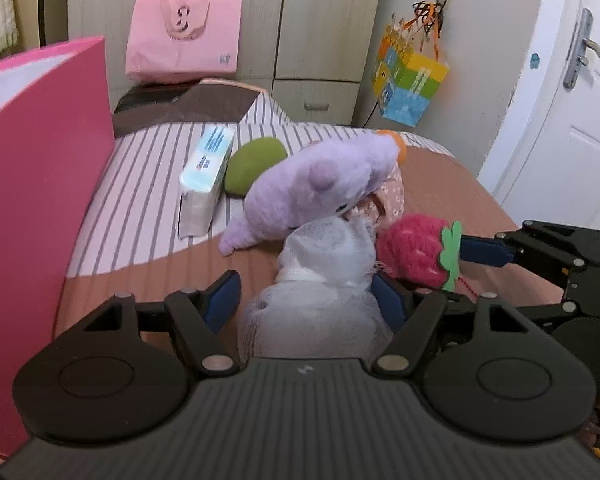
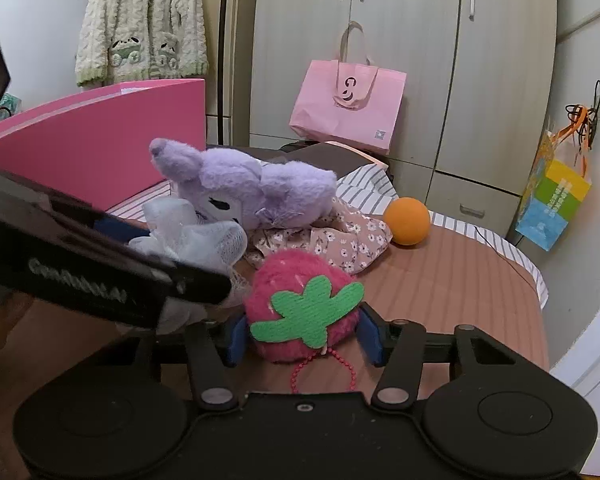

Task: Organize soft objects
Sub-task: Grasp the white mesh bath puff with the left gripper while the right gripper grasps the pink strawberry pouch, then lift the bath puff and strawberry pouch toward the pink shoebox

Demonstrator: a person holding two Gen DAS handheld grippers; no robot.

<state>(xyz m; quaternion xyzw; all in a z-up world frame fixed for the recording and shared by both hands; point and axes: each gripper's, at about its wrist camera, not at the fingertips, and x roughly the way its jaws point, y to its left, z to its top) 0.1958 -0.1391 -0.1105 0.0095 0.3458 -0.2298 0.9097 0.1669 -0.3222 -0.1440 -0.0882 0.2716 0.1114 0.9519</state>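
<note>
The left gripper (image 1: 306, 294) has its blue-padded jaws spread apart around a white mesh bath pouf (image 1: 320, 284), which lies between them on the brown bedspread (image 1: 148, 280); whether the pads touch it cannot be told. Just ahead of this gripper a purple plush doll (image 1: 312, 192) lies on floral fabric (image 1: 394, 192), and farther ahead to its left sit a tissue pack (image 1: 206, 178) and a green cushion (image 1: 254, 166). A pink box (image 1: 40, 200) stands at its far left. The right gripper (image 2: 304, 334) has its jaws either side of a pink strawberry plush (image 2: 296, 280) with a green felt leaf, close against its sides. An orange ball (image 2: 406, 221) rests ahead and to the right of it.
</note>
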